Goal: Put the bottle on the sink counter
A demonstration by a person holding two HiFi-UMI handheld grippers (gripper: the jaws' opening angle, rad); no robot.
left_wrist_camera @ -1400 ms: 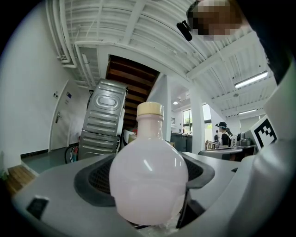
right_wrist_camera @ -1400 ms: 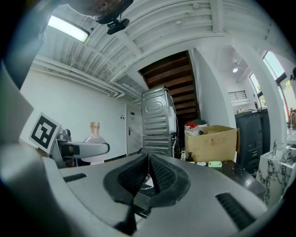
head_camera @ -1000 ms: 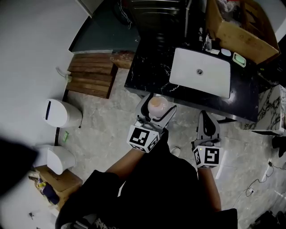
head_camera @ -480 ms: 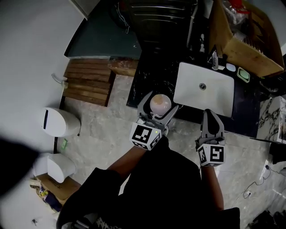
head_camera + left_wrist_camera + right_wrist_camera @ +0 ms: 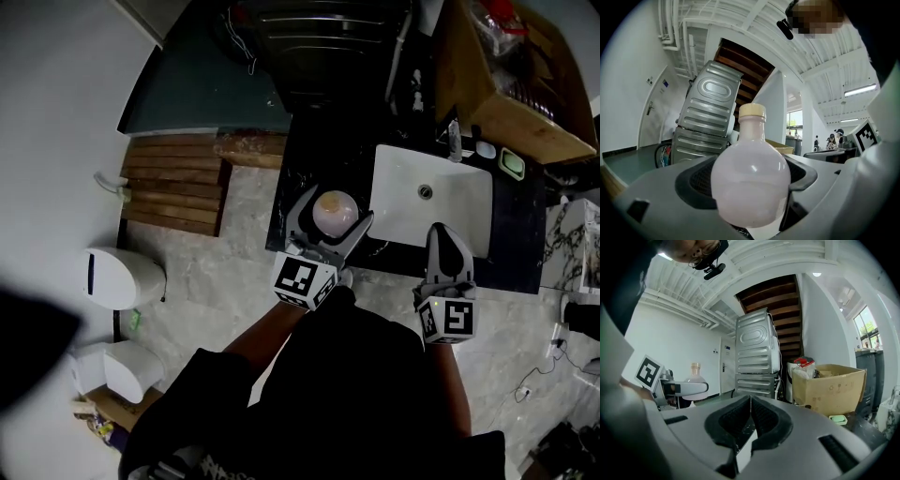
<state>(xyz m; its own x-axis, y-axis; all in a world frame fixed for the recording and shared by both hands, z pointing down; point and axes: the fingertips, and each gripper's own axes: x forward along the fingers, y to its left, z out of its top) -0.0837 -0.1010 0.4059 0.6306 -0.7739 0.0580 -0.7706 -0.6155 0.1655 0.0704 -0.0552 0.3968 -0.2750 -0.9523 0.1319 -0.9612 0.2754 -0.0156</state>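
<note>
A round-bodied pale pink bottle (image 5: 751, 176) with a cream cap is upright between the jaws of my left gripper (image 5: 331, 214), which is shut on its belly. From the head view the bottle (image 5: 335, 210) hovers over the left end of the black sink counter (image 5: 309, 159), just left of the white basin (image 5: 455, 202). My right gripper (image 5: 444, 246) is shut and empty, at the counter's front edge below the basin. In the right gripper view its jaws (image 5: 750, 420) meet, and the bottle (image 5: 695, 375) shows at far left.
A cardboard box (image 5: 502, 89) sits behind the basin, with a faucet (image 5: 455, 136) and a green soap dish (image 5: 512, 163) nearby. A metal appliance (image 5: 323, 42) stands behind the counter. Wooden slats (image 5: 173, 183) and white bins (image 5: 122, 277) lie on the floor at left.
Both grippers have moved forward toward the counter. The left one, with the bottle, went from over the floor to over the counter's left end.
</note>
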